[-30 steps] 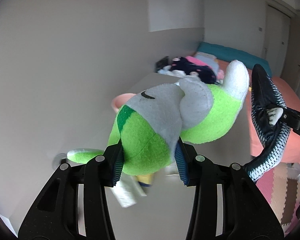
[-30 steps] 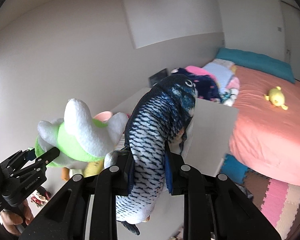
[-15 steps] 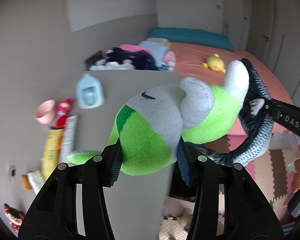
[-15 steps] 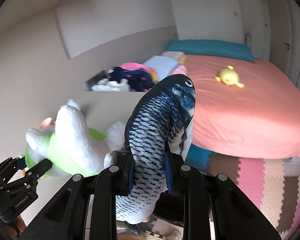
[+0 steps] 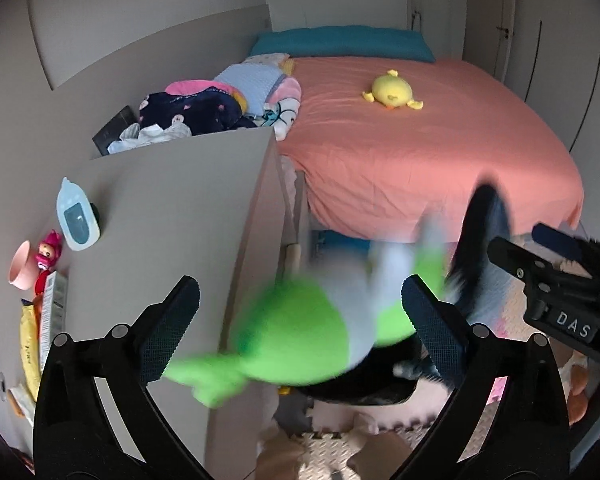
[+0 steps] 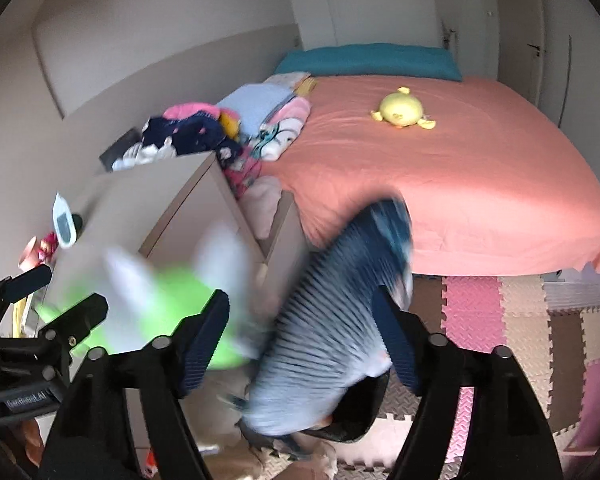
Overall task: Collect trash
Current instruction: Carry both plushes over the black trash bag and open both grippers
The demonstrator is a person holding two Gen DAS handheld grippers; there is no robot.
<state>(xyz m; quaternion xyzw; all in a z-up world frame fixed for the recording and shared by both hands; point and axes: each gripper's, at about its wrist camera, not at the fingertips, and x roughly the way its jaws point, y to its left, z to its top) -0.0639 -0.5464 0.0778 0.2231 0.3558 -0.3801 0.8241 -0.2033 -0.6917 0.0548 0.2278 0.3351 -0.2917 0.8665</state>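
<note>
My left gripper is open. A green and grey plush toy is blurred in mid-air just beyond its fingers, free of them. My right gripper is open too. A blue striped plush fish is blurred between and below its fingers, not clamped. Both toys are above a dark bin on the floor; it also shows in the right wrist view. The green toy shows at the left of the right wrist view.
A grey dresser stands at left with a blue baby monitor, a pink cup, a small doll and packets. A bed with a coral sheet holds a yellow plush duck and folded clothes. Foam mat tiles cover the floor.
Both grippers have opened and let go of their toys. The green plush and the fish are dropping toward the dark bin. Both views have tilted down toward the floor.
</note>
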